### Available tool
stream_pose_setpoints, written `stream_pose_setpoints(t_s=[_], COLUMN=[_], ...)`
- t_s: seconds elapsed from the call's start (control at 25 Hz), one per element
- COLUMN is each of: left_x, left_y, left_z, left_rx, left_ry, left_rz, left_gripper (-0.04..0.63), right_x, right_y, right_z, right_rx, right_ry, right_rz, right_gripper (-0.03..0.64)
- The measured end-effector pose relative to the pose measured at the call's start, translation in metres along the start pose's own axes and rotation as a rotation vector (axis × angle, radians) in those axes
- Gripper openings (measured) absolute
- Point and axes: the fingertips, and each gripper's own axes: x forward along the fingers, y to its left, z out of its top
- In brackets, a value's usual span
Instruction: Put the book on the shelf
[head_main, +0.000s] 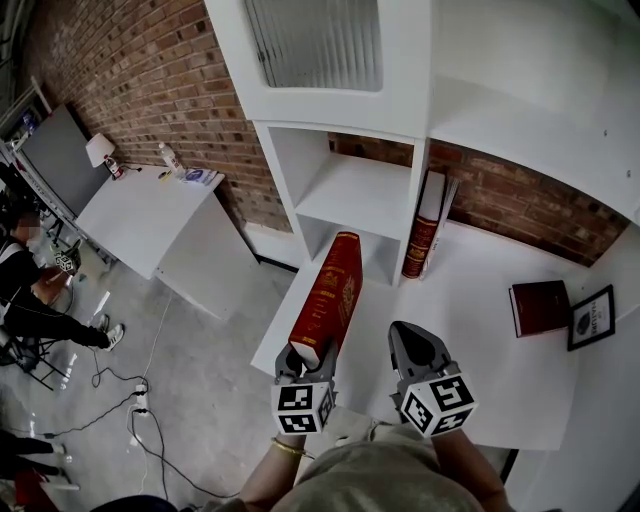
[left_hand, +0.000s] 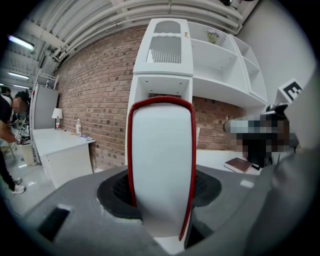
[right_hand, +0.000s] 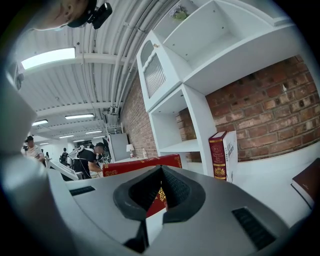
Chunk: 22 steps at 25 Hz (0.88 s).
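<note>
The red book is held clear of the white counter, tilted with its top end toward the open white shelf. Its lower end is clamped between the jaws of the left gripper, with the page edges facing that gripper's camera. The right gripper is held just beside it, jaws together and empty. Two books are seen standing upright against the shelf divider. A dark book is noted lying flat on the counter beside a framed picture.
</note>
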Motion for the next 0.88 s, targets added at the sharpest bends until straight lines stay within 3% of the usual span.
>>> stream_pose_setpoints(t_s=[0.88], left_x=[0.059], left_y=[0.004], left_z=[-0.019], left_rx=[0.024], left_ry=[0.042], left_rz=[0.024], left_gripper=[0.233], right_x=[0.024], right_y=[-0.032], right_z=[-0.009], right_rx=[0.008], right_ry=[0.047], right_rz=[0.02], right_gripper=[0.006])
